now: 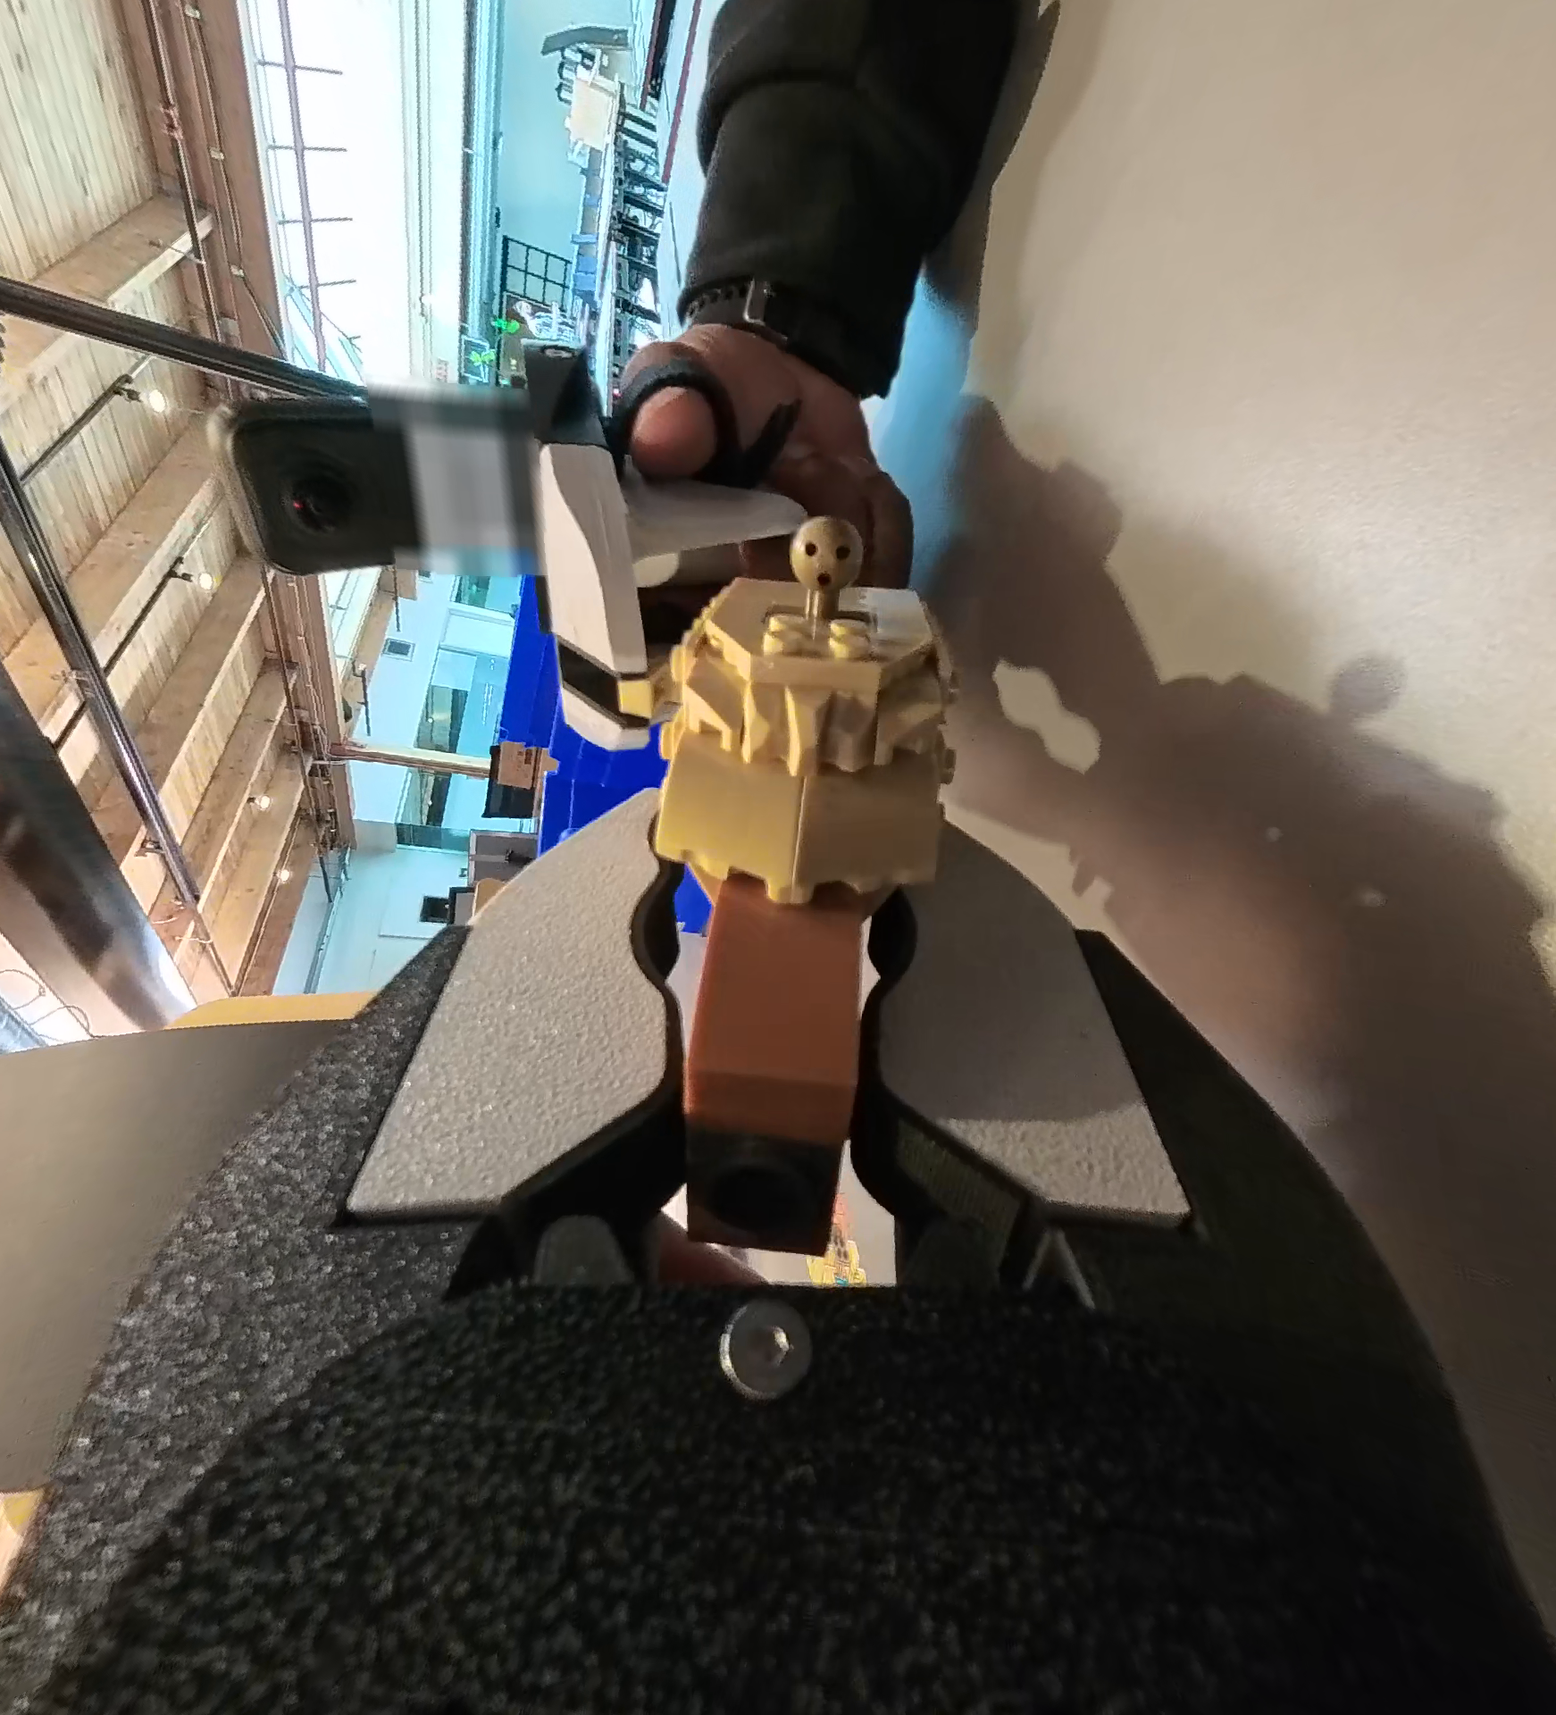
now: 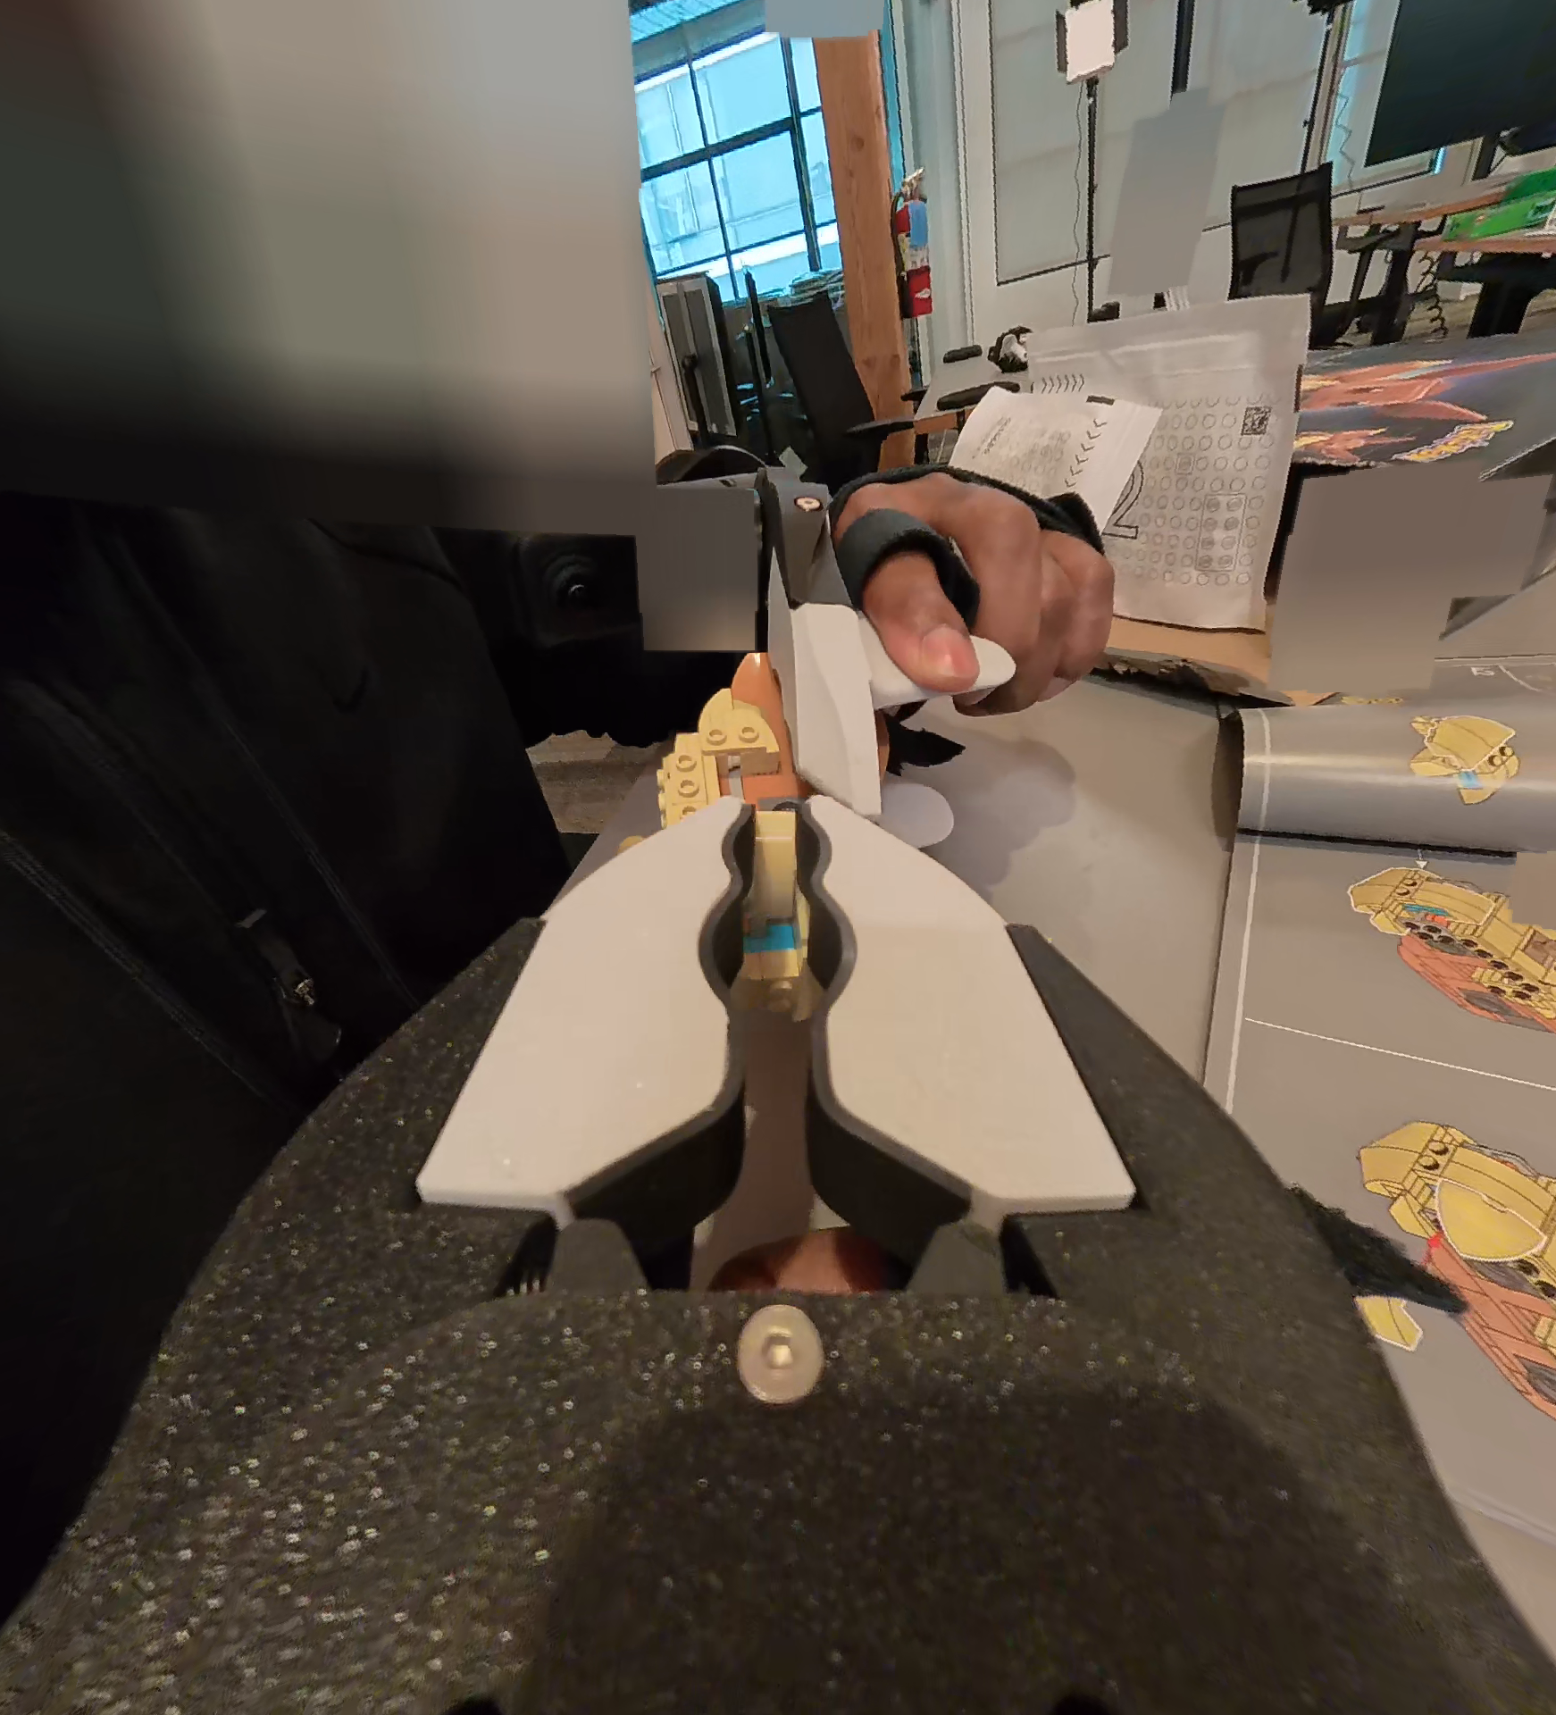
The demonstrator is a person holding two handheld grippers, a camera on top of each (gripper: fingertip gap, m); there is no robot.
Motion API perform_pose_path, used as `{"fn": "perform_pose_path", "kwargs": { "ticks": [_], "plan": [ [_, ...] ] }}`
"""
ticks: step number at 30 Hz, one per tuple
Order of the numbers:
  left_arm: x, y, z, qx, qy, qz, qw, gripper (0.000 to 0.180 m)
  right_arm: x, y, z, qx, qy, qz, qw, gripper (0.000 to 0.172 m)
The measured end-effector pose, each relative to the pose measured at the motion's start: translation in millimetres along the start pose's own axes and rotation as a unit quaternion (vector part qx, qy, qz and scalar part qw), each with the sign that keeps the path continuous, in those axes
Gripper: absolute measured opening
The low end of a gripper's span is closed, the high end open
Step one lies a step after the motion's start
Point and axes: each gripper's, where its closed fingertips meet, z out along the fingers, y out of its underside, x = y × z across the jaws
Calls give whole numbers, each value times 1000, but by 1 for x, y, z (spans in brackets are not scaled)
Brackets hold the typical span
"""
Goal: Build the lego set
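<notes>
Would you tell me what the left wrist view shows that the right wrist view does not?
Left only: the ceiling and the model's skull-topped pin.
Right only: the instruction sheets, and the small tan piece clamped in the right gripper.
Both: the tan-and-brown brick model, held by the left gripper, and the right gripper.

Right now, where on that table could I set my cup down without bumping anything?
The bare grey strip between the left tongs and the instruction sheets is free. It is crowded at the table's far edge, where paper bags and a box pile up.
</notes>
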Motion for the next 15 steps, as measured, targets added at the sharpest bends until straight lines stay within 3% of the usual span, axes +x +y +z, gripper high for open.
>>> {"fn": "perform_pose_path", "kwargs": {
  "ticks": [15],
  "plan": [
    [-11, -1, -4, 14, -23, -35, 999, 37, 3, -15, 2, 65, 3, 34, 997, 8]
  ]
}}
